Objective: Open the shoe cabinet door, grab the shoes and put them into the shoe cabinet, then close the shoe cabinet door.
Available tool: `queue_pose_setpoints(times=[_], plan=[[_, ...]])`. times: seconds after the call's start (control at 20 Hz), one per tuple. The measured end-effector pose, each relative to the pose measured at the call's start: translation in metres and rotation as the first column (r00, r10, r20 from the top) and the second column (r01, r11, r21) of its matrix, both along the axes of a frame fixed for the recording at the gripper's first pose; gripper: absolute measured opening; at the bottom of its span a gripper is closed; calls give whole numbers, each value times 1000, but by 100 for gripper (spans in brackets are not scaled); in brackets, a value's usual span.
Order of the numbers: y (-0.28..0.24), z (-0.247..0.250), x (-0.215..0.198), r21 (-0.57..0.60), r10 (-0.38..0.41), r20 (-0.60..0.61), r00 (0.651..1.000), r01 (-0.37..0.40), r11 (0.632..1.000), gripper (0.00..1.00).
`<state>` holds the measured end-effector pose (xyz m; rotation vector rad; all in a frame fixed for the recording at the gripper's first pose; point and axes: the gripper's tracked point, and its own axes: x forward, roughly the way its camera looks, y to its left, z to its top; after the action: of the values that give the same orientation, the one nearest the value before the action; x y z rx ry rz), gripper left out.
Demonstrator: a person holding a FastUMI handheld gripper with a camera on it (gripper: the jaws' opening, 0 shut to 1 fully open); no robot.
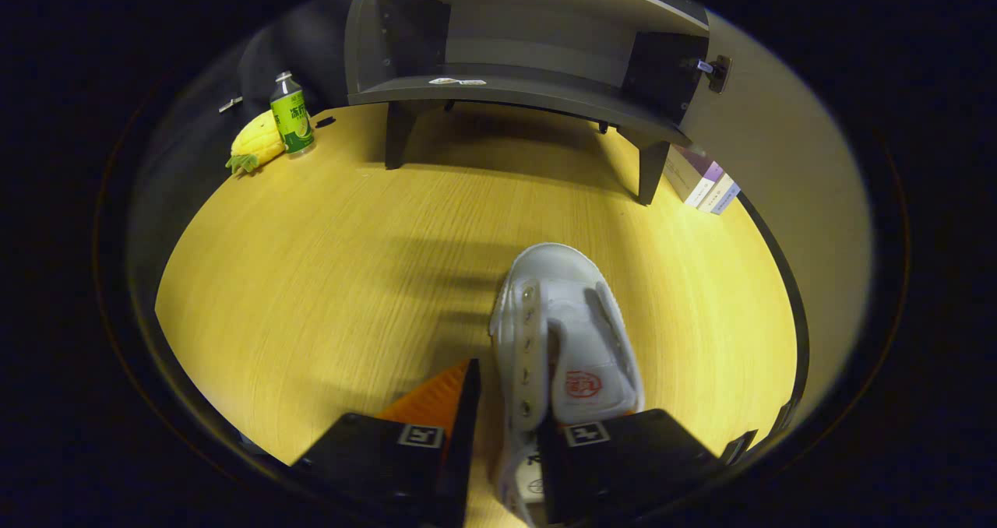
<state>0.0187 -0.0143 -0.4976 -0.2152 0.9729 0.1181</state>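
On the wooden tabletop [327, 279], toward ten o'clock from the fingers, lie a yellow pineapple-shaped toy [255, 146] and, touching its right side, an upright green bottle [291, 117] with a pale cap. Both stand well apart from the gripper, close to the dark booth wall. At twelve o'clock, far beyond the fingers, stands the grey shoe cabinet [530, 92] on short legs; its door [779, 139] is swung open to the right, hinge fittings visible at its inner edge, and the dark interior with one shelf is exposed. A small pale sticker [458, 82] sits on the cabinet's lower board. At two o'clock, just right of the cabinet's right leg and under the open door, a few books [709, 187] stand together, spines outward.

Nearest the viewer, the gripper [506, 427] points toward twelve o'clock. Between its fingers sits the left wall of a white canvas shoe [565, 325], toe aimed at the cabinet, eyelet row and red-stamped insole visible. The right finger reaches inside the shoe opening; the left finger stands outside the shoe's left wall with a narrow strip of table showing between them. The jaws are set narrow about that wall, but whether both press on it cannot be told. The shoe lies well short of the cabinet, over open table.
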Motion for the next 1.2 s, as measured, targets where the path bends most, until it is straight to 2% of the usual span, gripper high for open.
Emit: queue_pose_setpoints(times=[0.05, 0.15, 0.2, 0.25, 0.5, 0.7, 0.95, 1.2], plan=[[1, 1, -2, 8, 3, -8, 1000, -3, 1000, 21], [4, -4, 0, 25, 10, -30, 1000, -10, 1000, 21], [6, 3, -2, 26, 16, -26, 1000, -15, 1000, 11], [6, -1, -2, 19, 29, -34, 999, -29, 999, 7], [10, 6, 1, 83, -8, -29, 1000, 10, 997, 5], [21, 33, 0, 88, 25, 29, 999, -28, 996, 5], [36, 89, 9, 106, 51, 83, 995, -59, 993, 5], [49, 182, 34, 120, 58, 193, 979, -83, 989, 5]])
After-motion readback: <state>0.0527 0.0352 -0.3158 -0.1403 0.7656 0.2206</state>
